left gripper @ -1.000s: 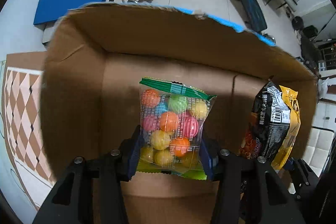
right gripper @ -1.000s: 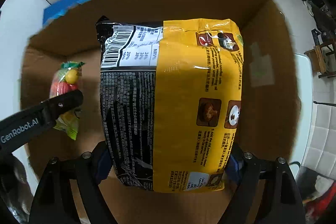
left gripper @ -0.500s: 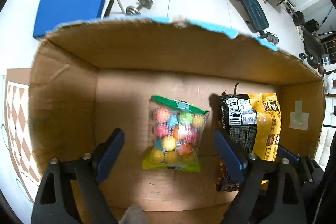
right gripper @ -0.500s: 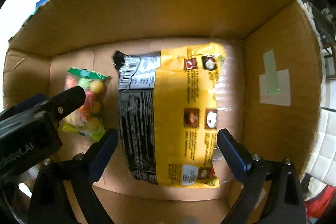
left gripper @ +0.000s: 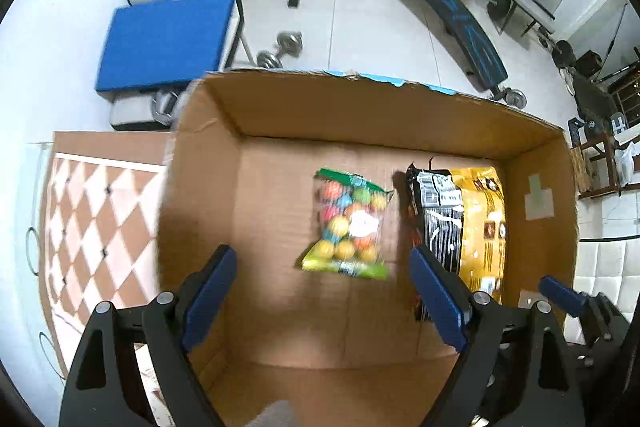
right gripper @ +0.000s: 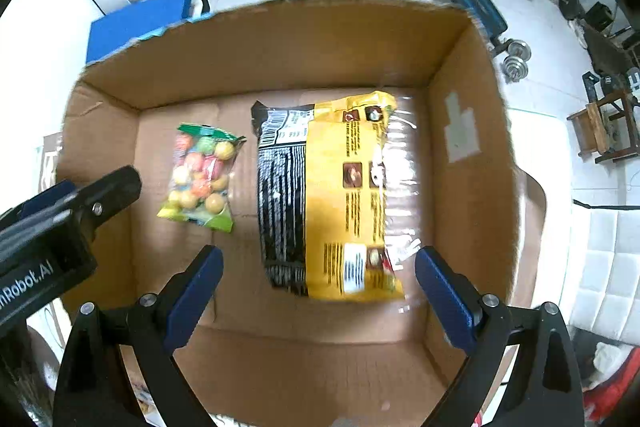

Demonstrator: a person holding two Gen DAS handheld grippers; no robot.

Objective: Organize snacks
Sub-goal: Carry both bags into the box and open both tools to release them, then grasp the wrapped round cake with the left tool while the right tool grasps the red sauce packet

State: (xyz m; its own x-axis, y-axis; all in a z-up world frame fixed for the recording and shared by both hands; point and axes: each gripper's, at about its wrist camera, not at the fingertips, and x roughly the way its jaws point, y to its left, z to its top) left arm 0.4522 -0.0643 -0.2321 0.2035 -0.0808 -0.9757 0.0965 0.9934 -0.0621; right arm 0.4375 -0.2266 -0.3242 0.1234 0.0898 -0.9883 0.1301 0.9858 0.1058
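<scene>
The left gripper point(left gripper: 324, 301) hangs over the cardboard box point(left gripper: 360, 111) with its blue-padded fingers point(left gripper: 208, 297) spread wide and nothing between them. The right gripper point(right gripper: 318, 297) points down into the same box, fingers point(right gripper: 444, 301) likewise far apart and clamped on nothing.

On the box floor, beyond the left gripper's pads, lies the clear bag of coloured candy balls point(left gripper: 348, 223), flat, its green sealed top toward the far wall. Just beside it, toward the box's right wall, lies the yellow-and-black noodle packet point(right gripper: 332, 195), also flat, barcode end toward the far wall. The two packs are near each other but apart.

A pale tape patch point(right gripper: 460, 129) sits on the right wall's inner face. Left of the box is a checkered mat point(left gripper: 100, 227). Beyond the far wall stand a blue cushion point(left gripper: 164, 43), a dumbbell point(left gripper: 280, 49) and a weight bench point(left gripper: 460, 27).
</scene>
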